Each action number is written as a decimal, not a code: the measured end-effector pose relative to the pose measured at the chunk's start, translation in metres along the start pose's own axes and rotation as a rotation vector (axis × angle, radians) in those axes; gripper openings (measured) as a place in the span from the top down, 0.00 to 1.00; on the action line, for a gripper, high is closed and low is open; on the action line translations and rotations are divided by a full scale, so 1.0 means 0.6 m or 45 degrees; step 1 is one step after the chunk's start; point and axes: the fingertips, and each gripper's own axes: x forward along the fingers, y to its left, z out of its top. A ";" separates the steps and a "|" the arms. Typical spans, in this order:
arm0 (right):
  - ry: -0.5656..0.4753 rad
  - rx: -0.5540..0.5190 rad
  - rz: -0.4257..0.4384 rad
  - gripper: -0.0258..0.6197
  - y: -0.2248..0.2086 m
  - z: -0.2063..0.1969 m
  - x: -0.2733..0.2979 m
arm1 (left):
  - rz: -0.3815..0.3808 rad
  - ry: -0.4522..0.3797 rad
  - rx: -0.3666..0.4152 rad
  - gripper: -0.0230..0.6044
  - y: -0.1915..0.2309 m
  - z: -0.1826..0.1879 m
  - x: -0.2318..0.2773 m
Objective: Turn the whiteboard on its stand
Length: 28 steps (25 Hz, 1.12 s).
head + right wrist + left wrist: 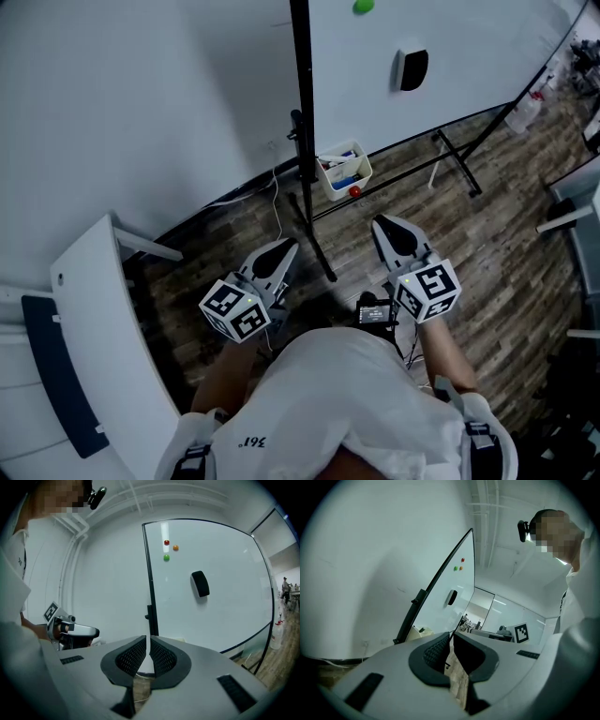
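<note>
Left tongs: the left tongs are closed tip to tip with nothing between the pads. They are held low in front of the person and point toward the board.
Right tongs: the right tongs are closed as well, with only a slit between the ribbed pads, and they are empty. They aim at the board's near edge.
Gap: both are well apart from the board and touch nothing.
Whiteboard: the large glossy white whiteboard with a thin black frame stands upright ahead on the dark wood-plank floor. Its near vertical edge faces the person and its face runs off to the right.
Stand: the black metal stand has a post along that near edge, a small black clamp partway up, and feet spread on the floor.
Extras: a black block eraser and small round coloured magnets cling to the face. A white plastic tray of markers sits low beside the post.
Handling: the board is probably stiff and fairly light for its size. The face looks slick and would give the pads little grip.
Hold: the black frame edge, away from the clamp, looks the best place. The tongs must open first.
Risk: a quick swing might shake off the eraser or shift the stand.
</note>
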 end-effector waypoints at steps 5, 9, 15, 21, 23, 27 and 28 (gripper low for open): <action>0.010 -0.011 0.043 0.91 -0.010 -0.001 0.017 | 0.035 -0.022 -0.015 0.94 0.010 -0.003 0.014; 0.016 -0.017 0.057 0.91 -0.033 0.003 0.023 | 0.050 -0.025 -0.016 0.94 0.011 -0.003 0.034; -0.031 -0.085 0.072 0.91 -0.068 0.050 0.043 | 0.052 -0.070 0.071 0.94 0.020 0.042 0.074; -0.059 -0.149 0.094 0.91 -0.094 0.090 0.078 | 0.084 -0.118 0.178 0.92 0.043 0.106 0.121; -0.070 -0.170 0.098 0.91 -0.102 0.103 0.090 | 0.090 -0.130 0.199 0.91 0.049 0.124 0.136; -0.085 -0.203 0.096 0.91 -0.115 0.122 0.122 | 0.107 -0.178 0.229 0.87 0.075 0.162 0.156; -0.086 -0.214 0.097 0.91 -0.116 0.126 0.133 | 0.116 -0.189 0.241 0.85 0.084 0.171 0.161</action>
